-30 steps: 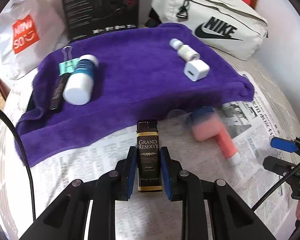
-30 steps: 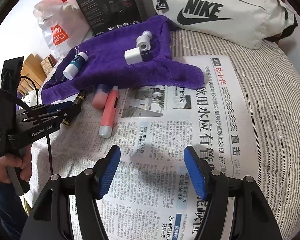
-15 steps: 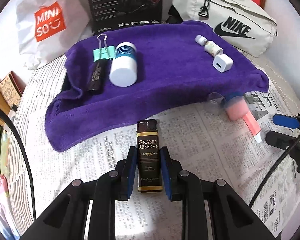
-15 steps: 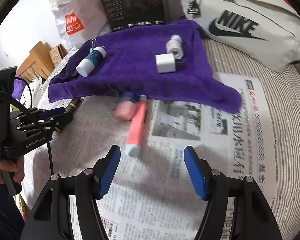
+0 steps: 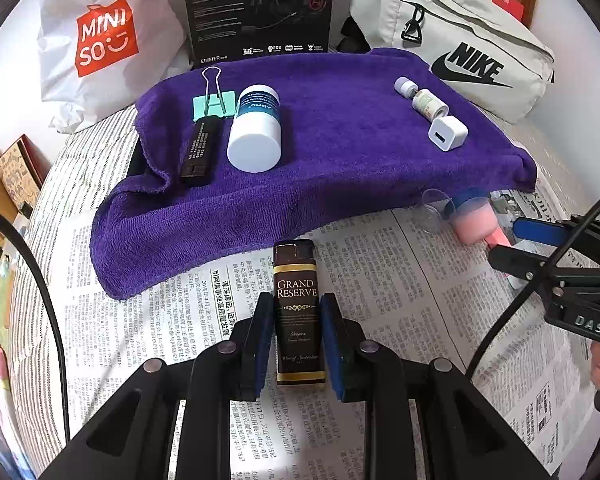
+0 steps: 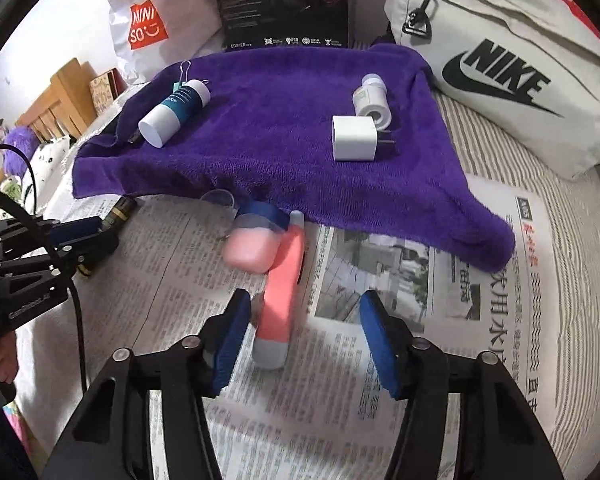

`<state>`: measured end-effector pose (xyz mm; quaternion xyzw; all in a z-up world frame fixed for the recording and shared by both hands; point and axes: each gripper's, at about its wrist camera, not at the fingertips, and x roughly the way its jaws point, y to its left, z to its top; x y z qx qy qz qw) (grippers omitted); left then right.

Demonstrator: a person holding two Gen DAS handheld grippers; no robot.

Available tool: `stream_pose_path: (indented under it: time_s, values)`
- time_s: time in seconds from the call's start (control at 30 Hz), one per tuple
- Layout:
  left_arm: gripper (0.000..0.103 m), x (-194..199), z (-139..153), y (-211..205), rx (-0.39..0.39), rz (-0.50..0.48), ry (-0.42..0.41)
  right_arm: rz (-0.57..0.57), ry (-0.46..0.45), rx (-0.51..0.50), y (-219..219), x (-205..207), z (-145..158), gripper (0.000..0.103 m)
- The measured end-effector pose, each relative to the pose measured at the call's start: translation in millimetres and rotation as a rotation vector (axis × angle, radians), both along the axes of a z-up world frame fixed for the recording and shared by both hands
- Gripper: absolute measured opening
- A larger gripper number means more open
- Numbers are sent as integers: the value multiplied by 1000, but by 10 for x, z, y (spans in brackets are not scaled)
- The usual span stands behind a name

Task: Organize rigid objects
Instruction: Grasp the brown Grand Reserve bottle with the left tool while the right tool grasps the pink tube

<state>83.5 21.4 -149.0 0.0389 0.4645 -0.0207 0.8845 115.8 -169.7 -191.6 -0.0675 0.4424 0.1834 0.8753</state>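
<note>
- My left gripper (image 5: 296, 316) has its fingers clamped on the lighter (image 5: 298, 312), held above the newspaper (image 5: 399, 300) just short of the towel's (image 5: 339, 152) near edge.
- My right gripper (image 6: 303, 340) has its fingers apart, straddling the pink tube (image 6: 282, 292), which lies on the newspaper with its far end by the towel's edge; nothing is gripped there yet.
- On the towel lie a clip (image 5: 214, 102), a black stick (image 5: 199, 152), a bottle (image 5: 256, 128), a vial (image 5: 421, 98) and a charger (image 5: 447, 133).
- I judge this the carrying step: lighter bound for the towel, tube next.
- Next move calls for carrying the lighter forward over the towel's edge, setting it beside the black stick, then parting the fingers.
</note>
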Motion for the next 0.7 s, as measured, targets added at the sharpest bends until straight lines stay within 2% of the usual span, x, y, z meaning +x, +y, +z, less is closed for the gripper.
stream_pose_path:
  time_s: [0.07,0.23,0.37,0.53,0.7]
  values:
    - [24,-6,-1,-9,6,-5,-3,2,-17,-20,29,11,0,42]
    - [24,-15,-1,-2,-5,-6,-8,21,-39,-31,43,-4,12,16]
    - [23,-23,0,-6,-7,-13,-7,27,-35,-45,-22,-53,12,16]
    - [24,-15,-2,-13,-3,-11,-8,34,-24,-9,-129,-72,-6,16]
    - [23,-19,-13,2,-13,-5,-9,49,-18,-29,-103,-65,-5,16]
